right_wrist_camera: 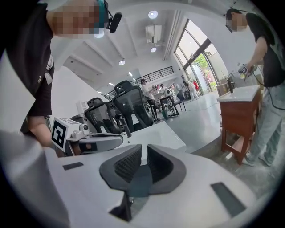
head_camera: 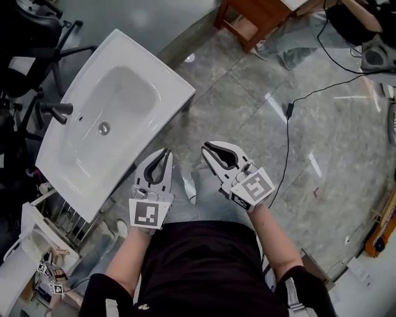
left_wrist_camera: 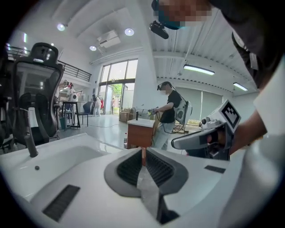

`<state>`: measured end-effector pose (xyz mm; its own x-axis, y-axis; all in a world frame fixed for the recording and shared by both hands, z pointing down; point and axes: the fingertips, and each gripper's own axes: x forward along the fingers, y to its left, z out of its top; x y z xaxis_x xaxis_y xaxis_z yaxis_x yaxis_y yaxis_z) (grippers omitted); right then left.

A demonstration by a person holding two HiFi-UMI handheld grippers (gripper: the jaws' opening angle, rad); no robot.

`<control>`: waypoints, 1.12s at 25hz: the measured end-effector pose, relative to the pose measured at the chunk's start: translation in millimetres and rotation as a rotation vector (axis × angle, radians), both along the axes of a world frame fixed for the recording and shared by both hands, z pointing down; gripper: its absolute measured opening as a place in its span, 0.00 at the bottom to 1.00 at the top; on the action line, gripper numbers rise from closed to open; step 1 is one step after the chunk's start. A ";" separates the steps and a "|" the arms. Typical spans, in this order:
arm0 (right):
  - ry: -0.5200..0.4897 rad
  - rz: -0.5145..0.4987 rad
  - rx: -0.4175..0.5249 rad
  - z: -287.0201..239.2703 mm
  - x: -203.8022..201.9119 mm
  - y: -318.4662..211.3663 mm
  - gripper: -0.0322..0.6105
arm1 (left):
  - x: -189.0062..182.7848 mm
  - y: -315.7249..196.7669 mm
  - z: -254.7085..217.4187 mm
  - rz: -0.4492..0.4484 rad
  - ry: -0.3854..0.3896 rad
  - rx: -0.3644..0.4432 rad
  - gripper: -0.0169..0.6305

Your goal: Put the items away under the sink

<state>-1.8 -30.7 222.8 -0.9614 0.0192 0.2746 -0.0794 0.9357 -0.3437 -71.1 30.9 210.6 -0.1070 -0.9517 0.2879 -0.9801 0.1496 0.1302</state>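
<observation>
Stands on a grey stone floor (head_camera: 247, 93) with a gripper in each hand, both low in the head view. Holds the left gripper (head_camera: 167, 152) at about 7 o'clock from the middle and the right gripper (head_camera: 207, 148) at about 4 o'clock, tips near each other but apart, both aimed toward 12.

Shows the left one's ribbed pads (left_wrist_camera: 131, 168) drawn in to a hairline slit with nothing gripped, only a sliver of brown wood far behind. Shows the right one's pads (right_wrist_camera: 127, 164) a shade wider: a narrow gap, likewise gripping nothing.

Has a white sink (head_camera: 164, 77) at 10 o'clock, set slantwise, with a dark tap (head_camera: 57, 112) on its 9 o'clock rim and a round drain (head_camera: 104, 128) in the bowl. Finds a wire rack (head_camera: 73, 221) under the sink's near edge at 8 o'clock, and a white bin (head_camera: 31, 238) just beside that. Finds small things with square black-and-white markers (head_camera: 54, 280) at the foot of the bin, too small to name; cannot tell whether in it or beside it.

Farther out: a wooden cabinet (head_camera: 253, 18) at 1 o'clock, a black cable (head_camera: 288, 133) trailing over the floor at 3 o'clock, an office chair (head_camera: 37, 37) at 11 o'clock. Catches, in the left gripper view, another person (left_wrist_camera: 169, 111) standing well apart.
</observation>
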 end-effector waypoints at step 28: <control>-0.068 -0.047 0.113 -124.1 -22.7 65.4 0.14 | -42.0 70.7 -102.5 -0.031 0.037 0.087 0.08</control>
